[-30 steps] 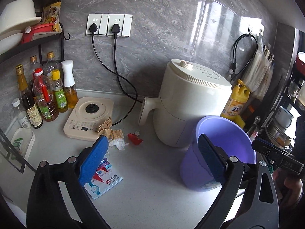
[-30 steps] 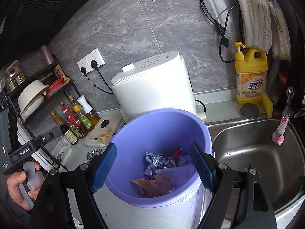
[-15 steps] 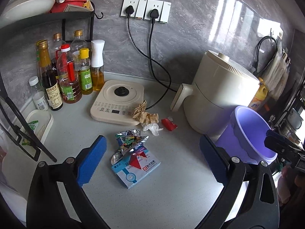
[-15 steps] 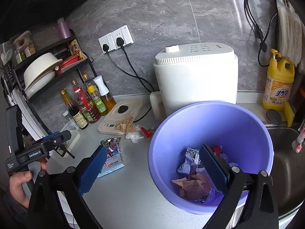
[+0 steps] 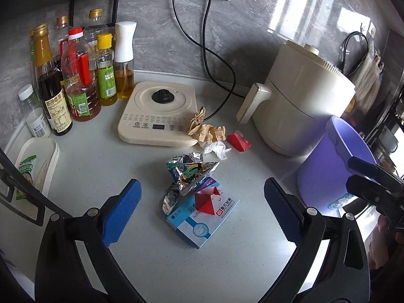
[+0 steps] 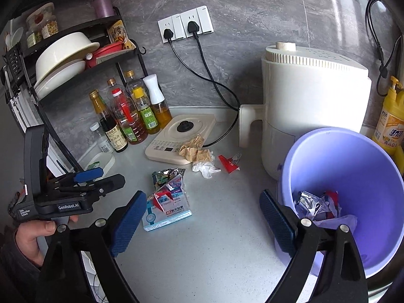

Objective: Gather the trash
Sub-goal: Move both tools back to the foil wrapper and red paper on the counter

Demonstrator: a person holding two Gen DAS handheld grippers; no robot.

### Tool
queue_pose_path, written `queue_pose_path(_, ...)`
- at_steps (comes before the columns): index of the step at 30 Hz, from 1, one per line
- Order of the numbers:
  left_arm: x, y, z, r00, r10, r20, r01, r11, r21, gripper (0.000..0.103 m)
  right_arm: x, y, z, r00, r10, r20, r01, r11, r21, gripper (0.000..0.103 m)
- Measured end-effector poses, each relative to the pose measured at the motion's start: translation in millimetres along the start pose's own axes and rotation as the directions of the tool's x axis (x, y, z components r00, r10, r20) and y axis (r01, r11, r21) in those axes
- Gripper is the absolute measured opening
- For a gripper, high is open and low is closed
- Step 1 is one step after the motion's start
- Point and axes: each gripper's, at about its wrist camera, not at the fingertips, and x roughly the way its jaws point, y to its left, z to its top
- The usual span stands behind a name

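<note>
Both tongs are empty: my left tongs (image 5: 200, 213) gape, nearest, straddling the foil wrapper (image 5: 188, 174) just ahead; my right tongs (image 6: 202, 219) are closing.

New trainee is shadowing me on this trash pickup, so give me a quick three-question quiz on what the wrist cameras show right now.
1. True or false: the purple bucket already holds trash.
2. What lies on top of the blue medicine box: A) the foil wrapper, B) the white tissue, C) a bottle cap?
3. Which appliance does the crumpled brown paper touch?

Key:
1. True, wrappers lie inside it.
2. A.
3. The cream kettle base, at its front corner.
</note>
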Motion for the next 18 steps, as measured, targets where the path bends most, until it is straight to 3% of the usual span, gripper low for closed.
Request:
queue_pose_path(12, 67.7, 32.6, 4.3, 0.990, -0.066, -0.123, 0.069, 0.997, 0.027, 0.097, 53.9, 17.6, -2.4, 0.990, -0.078, -0.119, 0.080, 0.997, 0.008, 0.074)
queue_pose_path(18, 103.1, 39.6, 13.8, 0.979, -0.094, -0.183, 0.101, 0.995, 0.029, 0.097, 75.8, 15.1, 3.6, 0.983, -0.107, -0.147, 0.110, 0.994, 0.014, 0.073)
